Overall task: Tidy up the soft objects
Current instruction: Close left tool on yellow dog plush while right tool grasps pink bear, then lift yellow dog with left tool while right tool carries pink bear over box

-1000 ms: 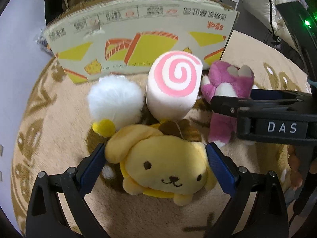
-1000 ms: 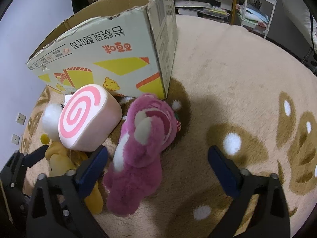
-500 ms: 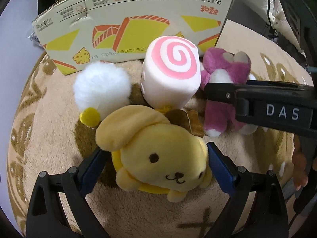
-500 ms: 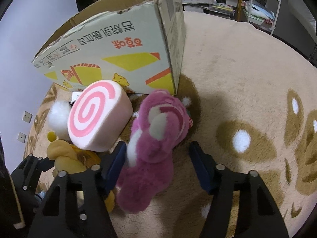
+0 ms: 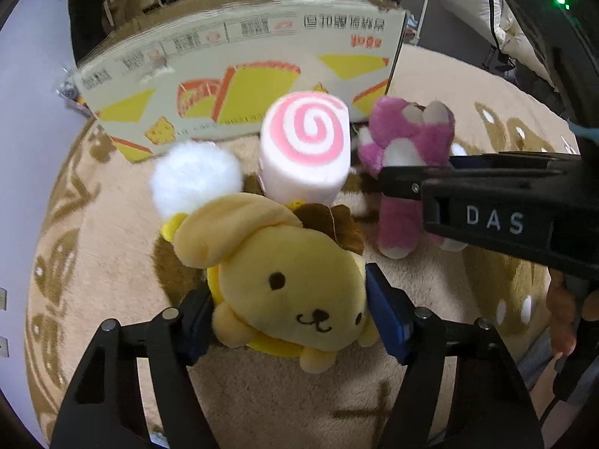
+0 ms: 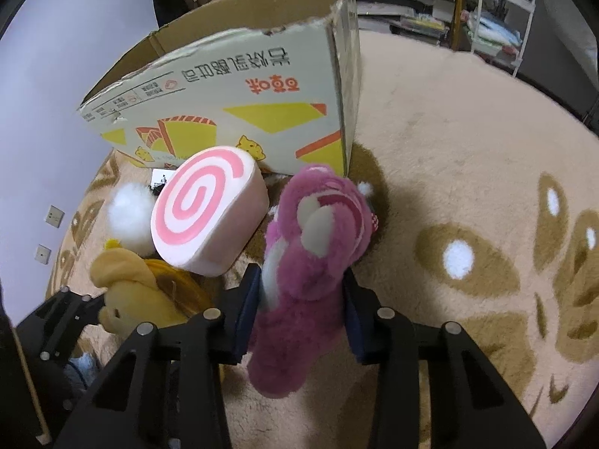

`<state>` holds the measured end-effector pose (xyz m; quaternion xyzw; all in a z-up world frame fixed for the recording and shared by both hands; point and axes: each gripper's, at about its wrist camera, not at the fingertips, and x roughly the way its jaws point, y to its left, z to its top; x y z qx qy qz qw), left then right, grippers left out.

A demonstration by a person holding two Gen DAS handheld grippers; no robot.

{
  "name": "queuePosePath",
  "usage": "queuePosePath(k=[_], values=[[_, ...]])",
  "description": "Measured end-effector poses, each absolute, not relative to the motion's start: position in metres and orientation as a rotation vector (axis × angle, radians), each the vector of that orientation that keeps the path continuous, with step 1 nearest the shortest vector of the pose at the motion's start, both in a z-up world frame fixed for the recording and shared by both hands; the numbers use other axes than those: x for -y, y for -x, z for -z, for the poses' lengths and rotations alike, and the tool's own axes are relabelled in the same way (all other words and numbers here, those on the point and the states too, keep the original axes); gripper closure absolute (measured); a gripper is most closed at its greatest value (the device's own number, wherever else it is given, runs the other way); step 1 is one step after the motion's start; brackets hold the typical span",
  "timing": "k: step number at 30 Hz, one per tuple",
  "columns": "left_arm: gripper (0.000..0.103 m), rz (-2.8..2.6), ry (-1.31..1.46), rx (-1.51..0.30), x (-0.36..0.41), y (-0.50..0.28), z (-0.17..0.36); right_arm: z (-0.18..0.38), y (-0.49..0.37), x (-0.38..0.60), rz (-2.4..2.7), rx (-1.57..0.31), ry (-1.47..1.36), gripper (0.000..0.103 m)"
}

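A yellow dog plush (image 5: 292,280) lies on the beige rug between the blue pads of my left gripper (image 5: 292,318). The jaws are closing and both pads touch its sides. My right gripper (image 6: 301,310) is shut on the body of a pink bear plush (image 6: 314,247), which stands just right of the dog. A pink-and-white swirl roll cushion (image 5: 307,149) and a white fluffy ball (image 5: 194,176) sit behind the dog, against an open cardboard box (image 5: 243,75).
The beige rug (image 6: 449,149) with brown patterns stretches out to the right of the box. Shelves and a white cart (image 6: 501,7) stand at the back. The right gripper's black body (image 5: 486,209) crosses the left wrist view beside the bear.
The right jaws have closed from wide apart onto the pink bear. The left jaws have narrowed until the pads touch the yellow dog. Both views have drawn slightly back from the toys.
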<state>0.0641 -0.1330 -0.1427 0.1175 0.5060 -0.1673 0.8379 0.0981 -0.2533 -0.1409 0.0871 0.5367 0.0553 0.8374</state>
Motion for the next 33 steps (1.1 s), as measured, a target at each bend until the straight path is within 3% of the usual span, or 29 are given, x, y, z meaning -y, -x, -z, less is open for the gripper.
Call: queuePosePath(k=[20,33], values=[[0.033,0.183,-0.190,-0.617,0.085,-0.039,0.048,0.067,-0.050,0.264,-0.065,-0.817,-0.154,0.060],[0.033,0.109,-0.175,-0.464,0.066,-0.057,0.007,0.025,-0.055,0.263,-0.081,-0.642,-0.117,0.060]])
